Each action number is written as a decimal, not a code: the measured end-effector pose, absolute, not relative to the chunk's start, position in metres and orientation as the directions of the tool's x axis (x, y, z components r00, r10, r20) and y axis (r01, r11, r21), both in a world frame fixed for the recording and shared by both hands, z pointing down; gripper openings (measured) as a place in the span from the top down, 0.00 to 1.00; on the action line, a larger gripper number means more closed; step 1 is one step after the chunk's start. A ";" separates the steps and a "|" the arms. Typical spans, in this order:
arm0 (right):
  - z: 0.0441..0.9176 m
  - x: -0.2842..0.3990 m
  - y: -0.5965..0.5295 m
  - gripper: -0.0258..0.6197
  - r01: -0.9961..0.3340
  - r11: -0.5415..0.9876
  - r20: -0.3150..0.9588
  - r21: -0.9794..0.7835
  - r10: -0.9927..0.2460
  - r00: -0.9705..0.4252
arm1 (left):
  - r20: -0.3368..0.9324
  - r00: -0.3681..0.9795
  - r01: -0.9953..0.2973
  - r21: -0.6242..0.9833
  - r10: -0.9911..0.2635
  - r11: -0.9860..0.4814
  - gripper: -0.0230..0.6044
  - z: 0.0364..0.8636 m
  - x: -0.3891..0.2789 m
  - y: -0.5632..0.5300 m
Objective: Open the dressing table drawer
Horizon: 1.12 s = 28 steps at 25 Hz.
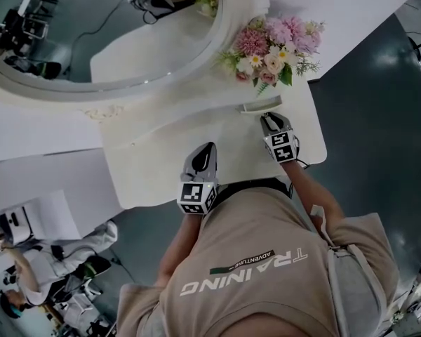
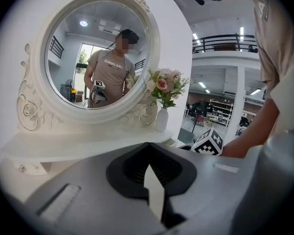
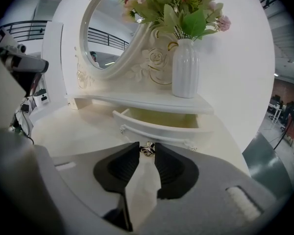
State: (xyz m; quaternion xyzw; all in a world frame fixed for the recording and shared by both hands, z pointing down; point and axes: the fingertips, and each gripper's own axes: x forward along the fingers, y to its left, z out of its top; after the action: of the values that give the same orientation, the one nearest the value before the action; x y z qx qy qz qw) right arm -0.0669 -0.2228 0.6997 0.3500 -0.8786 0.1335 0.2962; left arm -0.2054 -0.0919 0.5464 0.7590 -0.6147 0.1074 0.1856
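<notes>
The white dressing table (image 1: 161, 167) carries a small drawer (image 3: 157, 124) under its shelf, and the drawer stands pulled out, showing its pale inside. The drawer's metal knob (image 3: 147, 149) sits pinched between the tips of my right gripper (image 3: 147, 151). In the head view the right gripper (image 1: 269, 120) reaches the drawer front (image 1: 256, 107) below the flowers. My left gripper (image 1: 209, 148) hovers over the table top to the left, apart from the drawer. Its jaws meet at the tips with nothing in them in the left gripper view (image 2: 147, 146).
A round white-framed mirror (image 1: 91, 41) stands at the back of the table. A white vase (image 3: 185, 67) of pink flowers (image 1: 274, 48) sits on the shelf right above the drawer. Dark floor (image 1: 379, 118) lies past the table's right edge.
</notes>
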 end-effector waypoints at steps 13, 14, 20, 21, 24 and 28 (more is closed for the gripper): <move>0.706 -0.050 -0.208 0.77 -0.716 0.693 0.611 -0.090 -0.529 -0.589 | 0.377 0.228 -0.971 0.155 -0.898 -0.181 0.93 0.545 -0.200 -0.087; 0.705 -0.047 -0.206 0.77 -0.724 0.683 0.610 -0.099 -0.533 -0.586 | 0.375 0.227 -0.971 0.155 -0.899 -0.181 0.93 0.545 -0.200 -0.087; 0.696 -0.032 -0.183 0.77 -0.732 0.671 0.609 -0.114 -0.535 -0.585 | 0.355 0.221 -0.972 0.162 -0.908 -0.173 0.93 0.546 -0.203 -0.089; 0.692 -0.031 -0.179 0.77 -0.730 0.674 0.605 -0.114 -0.536 -0.589 | 0.351 0.222 -0.971 0.164 -0.910 -0.174 0.93 0.546 -0.203 -0.090; 0.677 -0.026 -0.174 0.81 -0.730 0.673 0.587 -0.121 -0.544 -0.599 | 0.339 0.229 -0.969 0.170 -0.912 -0.180 0.93 0.545 -0.200 -0.094; 0.650 -0.026 -0.168 0.94 -0.723 0.683 0.559 -0.107 -0.560 -0.612 | 0.336 0.236 -0.971 0.118 -0.912 -0.208 0.93 0.539 -0.195 -0.096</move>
State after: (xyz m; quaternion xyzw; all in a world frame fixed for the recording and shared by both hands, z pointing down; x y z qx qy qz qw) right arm -0.0256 -0.1679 0.6502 0.3632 -0.8827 0.1632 0.2495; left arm -0.1948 -0.0964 0.5395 0.7712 -0.6102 0.0969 0.1530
